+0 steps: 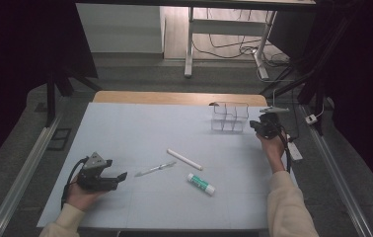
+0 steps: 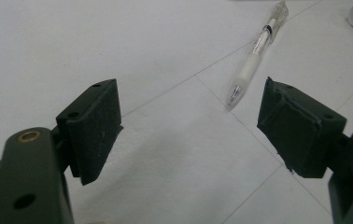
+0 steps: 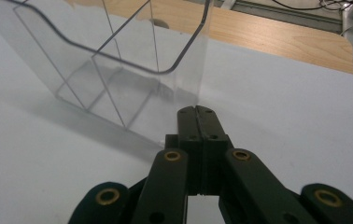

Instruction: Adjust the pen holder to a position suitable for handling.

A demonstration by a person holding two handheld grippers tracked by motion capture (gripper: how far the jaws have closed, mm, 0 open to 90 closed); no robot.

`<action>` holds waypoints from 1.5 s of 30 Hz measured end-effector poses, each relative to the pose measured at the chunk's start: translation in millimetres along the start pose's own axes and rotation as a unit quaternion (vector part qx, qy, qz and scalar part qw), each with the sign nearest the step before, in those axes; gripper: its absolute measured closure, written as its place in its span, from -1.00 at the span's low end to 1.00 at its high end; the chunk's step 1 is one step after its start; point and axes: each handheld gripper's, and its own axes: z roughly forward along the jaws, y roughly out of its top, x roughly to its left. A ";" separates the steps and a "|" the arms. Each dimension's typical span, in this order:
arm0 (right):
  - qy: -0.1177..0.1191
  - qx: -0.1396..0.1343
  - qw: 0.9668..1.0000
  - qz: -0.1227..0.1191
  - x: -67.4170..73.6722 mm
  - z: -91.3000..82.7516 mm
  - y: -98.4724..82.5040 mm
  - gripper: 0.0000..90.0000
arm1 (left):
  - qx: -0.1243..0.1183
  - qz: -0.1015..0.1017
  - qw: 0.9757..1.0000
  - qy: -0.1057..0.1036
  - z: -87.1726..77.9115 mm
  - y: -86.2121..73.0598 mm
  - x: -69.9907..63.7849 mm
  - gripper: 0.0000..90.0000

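Organizer [image 3: 118,74] just ahead of right gripper [image 3: 196,112] (clamped empty)

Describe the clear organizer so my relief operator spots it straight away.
Start at the pale table mat and go to its far right corner. There the clear organizer stands beside the right tongs. Unlike the pen, white stick and glue stick, it is upright, see-through and divided into compartments.

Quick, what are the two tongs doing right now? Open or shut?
Left tongs: open, holding nothing, aimed at the pen.
Right tongs: shut, nothing between them, right by the clear organizer.
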 end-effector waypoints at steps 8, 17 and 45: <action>-0.002 -0.002 1.000 0.005 -6.8 6.2 9.2 0.97 | 0.001 0.000 1.000 0.000 0.5 -0.3 0.6 -0.52; -0.004 0.003 1.000 0.007 -11.8 14.1 12.6 0.97 | 0.002 -0.001 1.000 -0.001 1.0 -0.7 1.5 -0.52; 0.023 -0.008 1.000 0.003 -15.1 30.8 17.3 0.97 | 0.004 -0.002 1.000 -0.002 1.5 -1.5 4.0 -0.52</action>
